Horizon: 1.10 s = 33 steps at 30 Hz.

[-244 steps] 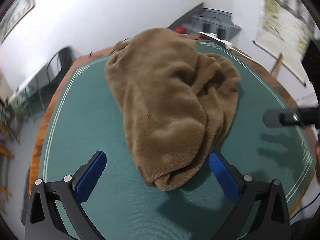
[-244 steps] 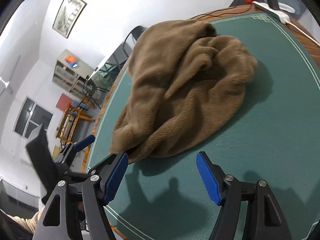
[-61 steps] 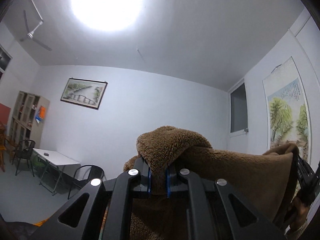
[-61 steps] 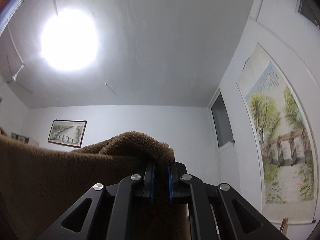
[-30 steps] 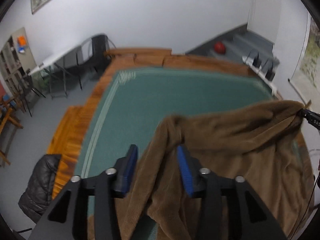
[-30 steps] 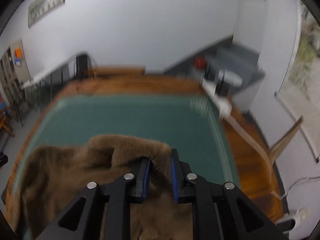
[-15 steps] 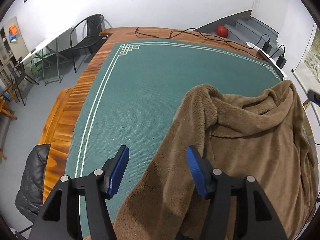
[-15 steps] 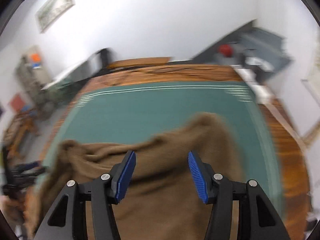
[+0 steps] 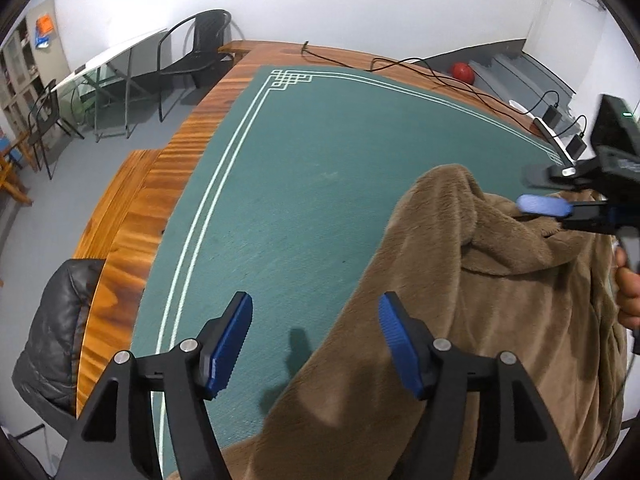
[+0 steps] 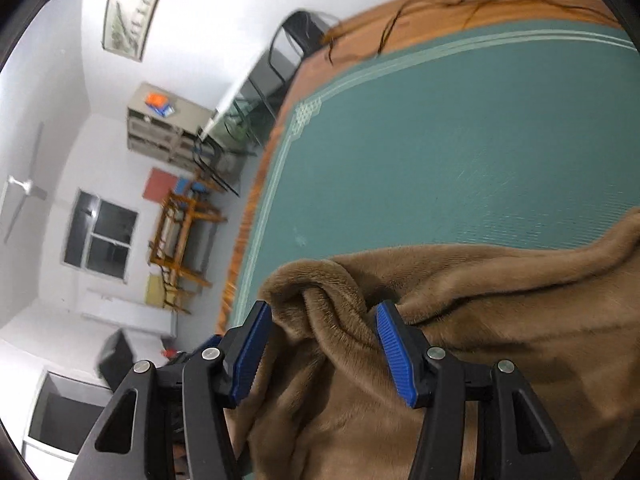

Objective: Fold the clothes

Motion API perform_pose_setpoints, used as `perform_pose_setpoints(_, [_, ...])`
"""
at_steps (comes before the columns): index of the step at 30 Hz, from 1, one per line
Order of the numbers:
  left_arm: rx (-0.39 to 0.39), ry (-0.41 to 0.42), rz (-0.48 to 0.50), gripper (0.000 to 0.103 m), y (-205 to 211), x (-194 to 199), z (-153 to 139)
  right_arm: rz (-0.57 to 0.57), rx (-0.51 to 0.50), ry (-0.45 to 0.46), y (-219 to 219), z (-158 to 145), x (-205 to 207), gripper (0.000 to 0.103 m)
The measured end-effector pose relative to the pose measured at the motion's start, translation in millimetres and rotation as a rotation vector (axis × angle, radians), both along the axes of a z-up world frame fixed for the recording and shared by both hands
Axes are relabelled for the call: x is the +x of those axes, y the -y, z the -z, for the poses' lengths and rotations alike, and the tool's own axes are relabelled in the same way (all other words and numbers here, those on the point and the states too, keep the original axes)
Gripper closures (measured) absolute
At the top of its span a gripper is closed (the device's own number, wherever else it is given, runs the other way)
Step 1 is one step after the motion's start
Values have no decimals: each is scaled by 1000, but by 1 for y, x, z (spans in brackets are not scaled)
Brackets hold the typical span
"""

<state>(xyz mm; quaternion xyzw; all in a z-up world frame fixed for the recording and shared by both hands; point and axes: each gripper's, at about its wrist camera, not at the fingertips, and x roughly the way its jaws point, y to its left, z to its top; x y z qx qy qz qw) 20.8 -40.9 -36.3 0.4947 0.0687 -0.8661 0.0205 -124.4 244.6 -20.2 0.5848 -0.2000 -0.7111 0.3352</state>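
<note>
Left wrist view first: at the far left a dark jacket (image 9: 52,336) sits off the wooden table edge (image 9: 132,240), then comes bare green mat (image 9: 304,168). The left gripper (image 9: 316,344) hangs above the mat, its jaws having just been opening; they stand well apart and grip nothing, with the left blue pad over mat and the right one over the edge of the brown fleece garment (image 9: 500,304). That garment lies loosely spread on the right side of the mat, its long edge running from the near bottom up and away to a bunched corner. Further right, the right gripper (image 9: 544,192) reaches in over that far corner.

Right wrist view: the right gripper (image 10: 324,348) has also just spread its jaws, and a rumpled fold of fleece (image 10: 320,304) sits loose between the pads, apparently not pinched. The fleece extends to the right of it. Judging by this, the right hand is nearer the bunched corner for any re-grip, and the left is nearer the long near edge.
</note>
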Motion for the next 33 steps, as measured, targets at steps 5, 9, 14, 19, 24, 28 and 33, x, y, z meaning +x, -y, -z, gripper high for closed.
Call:
perform_pose_setpoints(5, [2,-2,1,33,17,28,-3,39,-12,184,13,34,-7,46])
perform_pose_setpoints(9, [14,-11,55,33,20,52,-10,46,68,172,18,34,-7,46])
perform_pose_setpoints(14, [49,-25,138,23,4,60,-12,125,251,122,12,32,-15,45])
perform_pose_setpoints(19, [-36,24,199,23,-21,52,12,83,149,228,28,55,-27,44])
perform_pose_setpoints(24, [-141,71,132,23,-17,44,31,82,36,189,38,53,-47,41])
perform_pose_setpoints(28, [-165,76,14,23,9,35,29,127,-99,2,37,10,-77,41])
perform_pose_setpoints(33, [-264,37,-92,23,31,22,20,123,-102,-151,36,-35,-97,41])
